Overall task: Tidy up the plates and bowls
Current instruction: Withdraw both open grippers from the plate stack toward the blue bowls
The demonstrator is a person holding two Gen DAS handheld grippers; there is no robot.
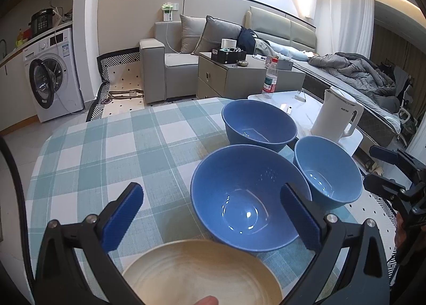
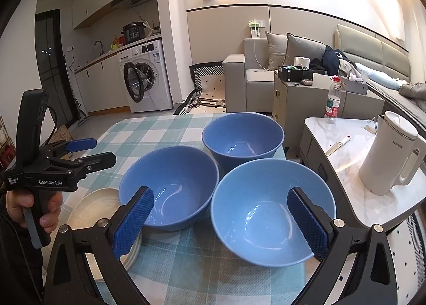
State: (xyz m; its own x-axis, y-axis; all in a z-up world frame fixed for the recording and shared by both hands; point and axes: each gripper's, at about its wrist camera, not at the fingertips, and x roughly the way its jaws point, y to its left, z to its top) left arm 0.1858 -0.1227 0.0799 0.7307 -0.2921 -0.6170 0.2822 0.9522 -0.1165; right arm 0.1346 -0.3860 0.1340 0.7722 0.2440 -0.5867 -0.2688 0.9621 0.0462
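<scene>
Three blue bowls stand upright in a cluster on the checked tablecloth (image 1: 106, 161). The nearest darker bowl (image 1: 245, 198) (image 2: 169, 185) lies partly between the fingers of my left gripper (image 1: 210, 190), which is open and holds nothing. The lighter blue bowl (image 2: 271, 211) (image 1: 327, 171) sits between the fingers of my right gripper (image 2: 220, 191), also open and empty. The third bowl (image 1: 259, 123) (image 2: 242, 137) stands behind them. A cream plate (image 1: 199, 273) (image 2: 93, 206) lies under the left gripper (image 2: 104, 149). The right gripper (image 1: 370, 165) shows at the right edge.
A marble side table (image 2: 346, 169) adjoins the right, carrying a white kettle (image 2: 388, 153) (image 1: 336, 116), a water bottle (image 2: 332, 100) and a small knife (image 2: 338, 145). Beyond are a sofa (image 1: 170, 65), cabinet and washing machine (image 1: 50, 78). A hand (image 2: 26, 203) holds the left gripper's handle.
</scene>
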